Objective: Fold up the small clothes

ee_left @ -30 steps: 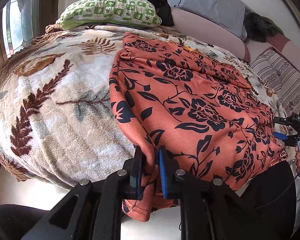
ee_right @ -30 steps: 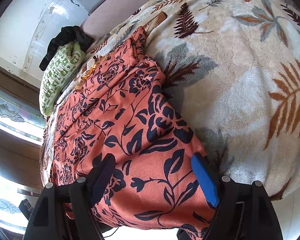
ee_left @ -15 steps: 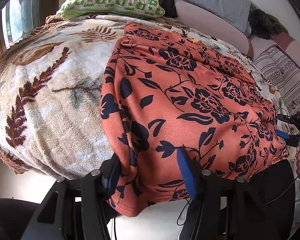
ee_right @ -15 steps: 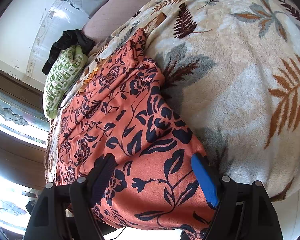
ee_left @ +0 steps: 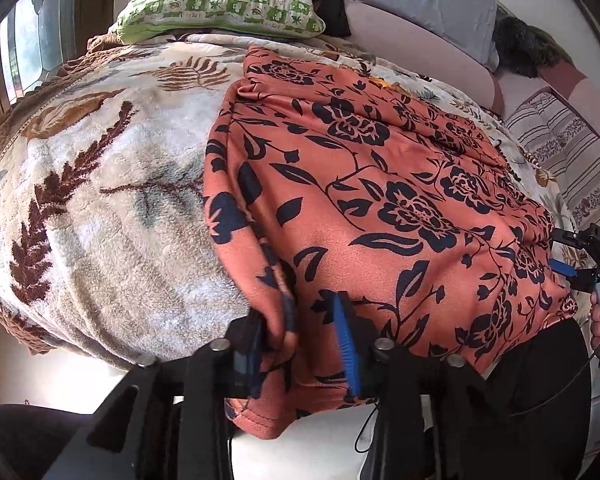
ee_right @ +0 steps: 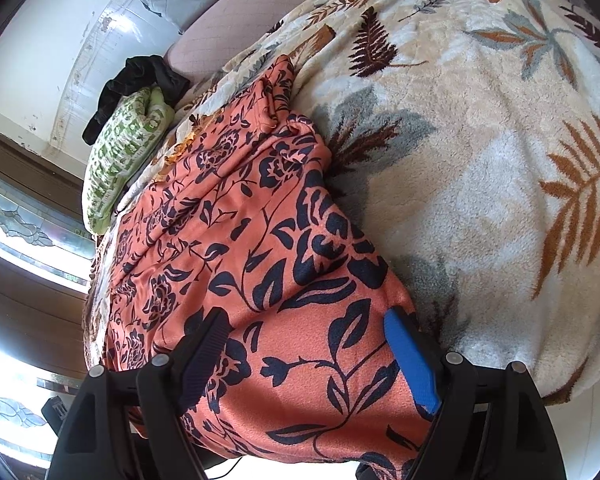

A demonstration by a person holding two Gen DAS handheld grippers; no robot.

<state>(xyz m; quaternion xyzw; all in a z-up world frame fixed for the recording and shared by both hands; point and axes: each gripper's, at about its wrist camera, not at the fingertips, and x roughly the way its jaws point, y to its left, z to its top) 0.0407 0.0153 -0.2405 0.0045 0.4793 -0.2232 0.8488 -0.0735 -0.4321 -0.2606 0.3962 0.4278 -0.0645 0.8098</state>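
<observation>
- An orange floral garment [ee_left: 380, 208] is spread over the near edge of the bed [ee_right: 500, 160], its hem hanging off that edge toward the floor.
- The left tongs [ee_left: 300, 340] are seen part-way apart at the garment's near left corner; a fold of hem lies between the pads, but whether it is pinched cannot be told.
- The right tongs [ee_right: 308, 356] are held wide apart, straddling the near right corner of the garment without clamping it.
- A slip is judged likely if the left tongs are lifted before they close fully, since the cloth looks smooth and is bunched unevenly.
- If only one corner is raised, the garment may be dragged askew and fresh wrinkles added to those already seen toward the far end.
- The plush leaf-patterned blanket [ee_left: 100, 200] could be caught together with the hem.
- The bed is covered by that blanket; a green checked pillow [ee_left: 220, 4] and a dark garment [ee_right: 136, 84] lie at the far edge, with a window [ee_left: 28, 40] to the left.
</observation>
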